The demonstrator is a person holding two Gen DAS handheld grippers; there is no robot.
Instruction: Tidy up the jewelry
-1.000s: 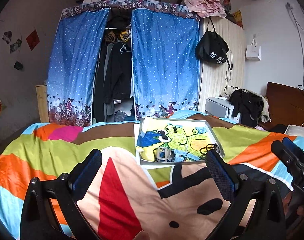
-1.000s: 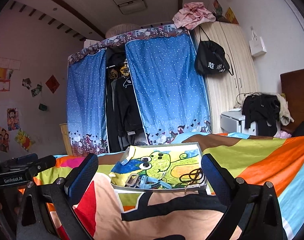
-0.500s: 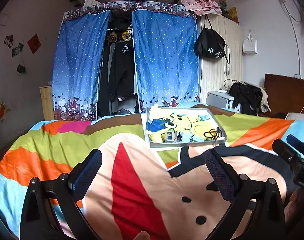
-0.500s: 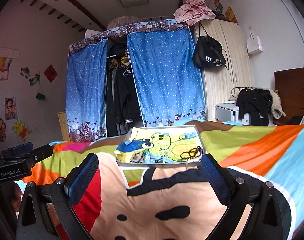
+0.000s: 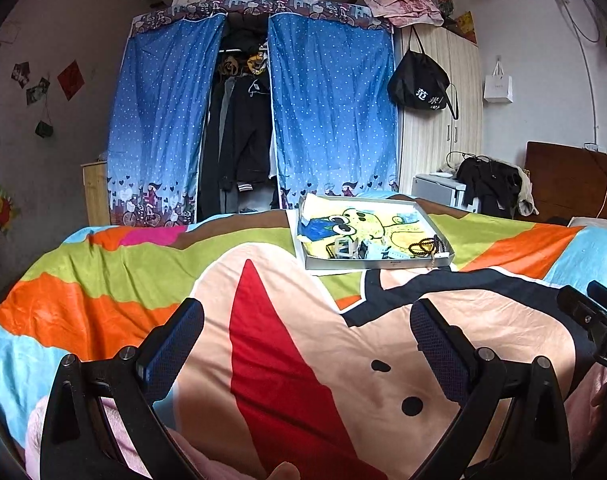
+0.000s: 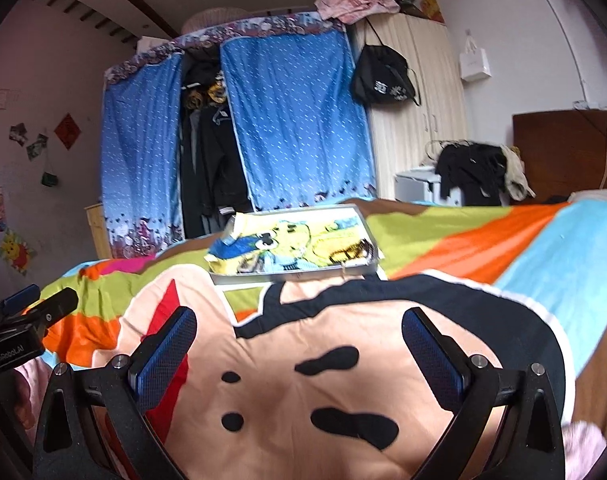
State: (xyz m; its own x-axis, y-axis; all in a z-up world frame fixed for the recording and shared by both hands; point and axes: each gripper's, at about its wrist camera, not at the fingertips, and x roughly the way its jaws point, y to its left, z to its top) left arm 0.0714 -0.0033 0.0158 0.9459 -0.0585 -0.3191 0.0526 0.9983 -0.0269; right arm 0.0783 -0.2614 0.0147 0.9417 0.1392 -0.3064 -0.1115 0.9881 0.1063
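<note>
still ahead of both grippers, the tray (image 5: 377, 265) lay on the bed (image 5: 115, 280) toward its far edge, a shallow grey box lined with a cartoon cloth (image 5: 363, 224). it sat forward and a little right of the left gripper (image 5: 306, 340), and forward and slightly left of the right gripper (image 6: 299, 346), well apart from both. its long axis ran across the views, near edge facing the fingers. neither gripper looked clearly nearer; if anything the right one pointed at it more squarely.

the left gripper's two fingers stood wide apart with nothing between them, only bedspread showing in the gap. the right gripper's fingers were likewise spread and empty. each gripper showed at the edge of the other's view, side by side above the near part of the bed.

counted: one tray, one cloth. along the tray's near edge lay one dark beaded string (image 5: 427, 246) at the near right corner, with a thin strand hanging over the rim, and a small cluster of pale, bluish pieces (image 5: 363, 249) left of it. how many pieces made up that cluster could not be told; they were too small, and the right view was blurred.

judging by this, sorting had not begun, and the coming move would be a reach forward to the tray's near edge.
</note>
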